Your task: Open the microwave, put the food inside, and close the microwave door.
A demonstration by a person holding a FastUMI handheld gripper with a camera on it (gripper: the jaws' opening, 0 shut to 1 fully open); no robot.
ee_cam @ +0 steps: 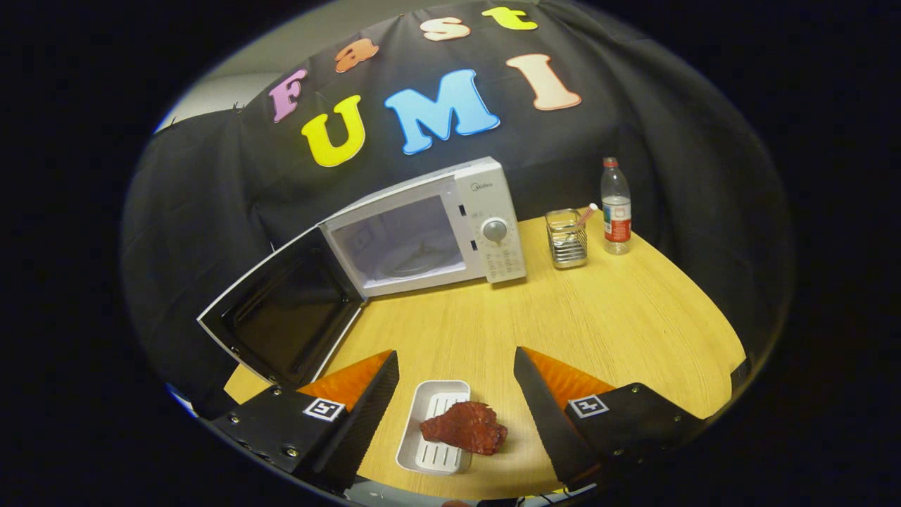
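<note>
Lying between the wide-spread fingers of the gripper [454,373], the red meat [464,427] rests on its white tray [424,415], untouched; beyond, the microwave [422,232] stands with its door [281,317] open.

On the light wood-grain desk [598,317] we see a small square wire-mesh metal holder [566,239] standing upright, with a pale pink-tipped stick [586,213] leaning out of its top toward the right. Just beside it, on its right and apart from it, stands a clear plastic water bottle [616,206] with a red cap and a red-and-white label, upright and near the desk's far edge. Behind both we see the black cloth wall [669,141] of the booth, hanging in soft folds.
</note>
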